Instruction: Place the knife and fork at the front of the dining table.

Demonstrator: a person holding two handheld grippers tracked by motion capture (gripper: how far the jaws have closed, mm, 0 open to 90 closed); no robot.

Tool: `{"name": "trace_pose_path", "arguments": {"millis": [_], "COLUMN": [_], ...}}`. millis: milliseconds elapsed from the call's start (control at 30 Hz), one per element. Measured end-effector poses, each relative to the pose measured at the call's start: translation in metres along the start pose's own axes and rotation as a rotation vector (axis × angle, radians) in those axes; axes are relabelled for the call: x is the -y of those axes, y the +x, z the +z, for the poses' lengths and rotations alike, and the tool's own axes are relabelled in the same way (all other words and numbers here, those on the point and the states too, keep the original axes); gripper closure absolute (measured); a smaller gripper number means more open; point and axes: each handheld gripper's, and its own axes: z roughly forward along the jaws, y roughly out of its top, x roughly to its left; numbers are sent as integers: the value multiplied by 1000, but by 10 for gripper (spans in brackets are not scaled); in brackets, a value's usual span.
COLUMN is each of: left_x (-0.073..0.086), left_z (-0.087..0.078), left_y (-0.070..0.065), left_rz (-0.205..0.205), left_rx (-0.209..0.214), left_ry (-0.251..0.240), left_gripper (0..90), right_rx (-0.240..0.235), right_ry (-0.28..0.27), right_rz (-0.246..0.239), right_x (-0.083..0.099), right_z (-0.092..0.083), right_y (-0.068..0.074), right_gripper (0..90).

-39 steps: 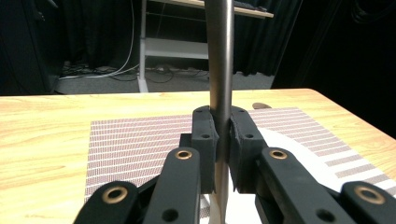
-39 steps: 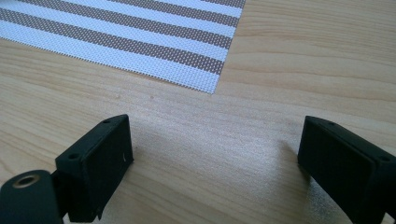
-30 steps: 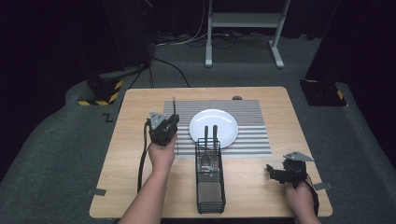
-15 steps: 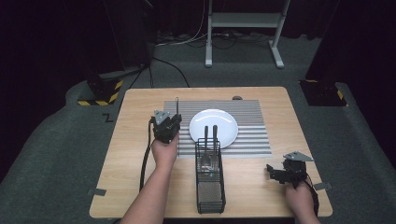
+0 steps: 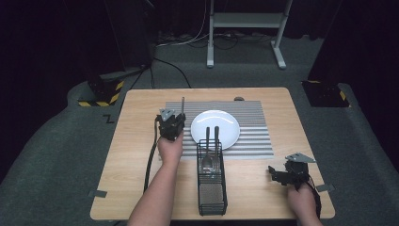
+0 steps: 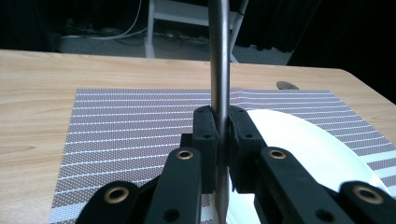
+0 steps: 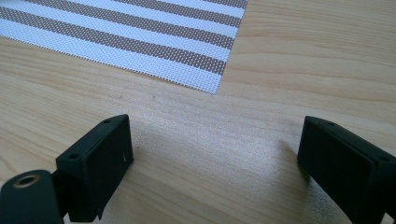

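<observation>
The left gripper (image 5: 173, 123) clamps a metal utensil handle (image 6: 219, 60) upright over the striped placemat's (image 5: 254, 136) left part, just left of the white plate (image 5: 215, 128), while the right gripper (image 5: 282, 175), jaws wide and holding nothing, rests on the wooden table (image 5: 141, 155) at its near right.

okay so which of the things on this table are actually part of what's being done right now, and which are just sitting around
In use:
- left gripper, shut on the metal utensil
- placemat
- white plate
- wire caddy holding two more utensils

Lying about:
- right gripper, open over bare table
- small dark object behind the placemat
</observation>
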Motion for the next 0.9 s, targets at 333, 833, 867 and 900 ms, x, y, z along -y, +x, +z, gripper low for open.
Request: {"name": "trace_pose_path", "arguments": {"millis": [333, 833, 867, 900], "left_x": [3, 7, 8, 8], "left_z": [13, 31, 33, 34], "left_y": [14, 17, 17, 17], "left_rz": [-87, -122, -124, -124], "left_rx": [-11, -30, -33, -37], "left_ry": [24, 68, 72, 73], "left_gripper": [828, 827, 827, 827], "right_rx": [0, -4, -4, -5], "right_ry": [0, 0, 0, 0], "right_rz": [0, -8, -9, -10], "right_x": [0, 0, 0, 0], "right_z": [0, 0, 0, 0], "right_y": [0, 0, 0, 0], "right_gripper": [99, 100, 100, 100]}}
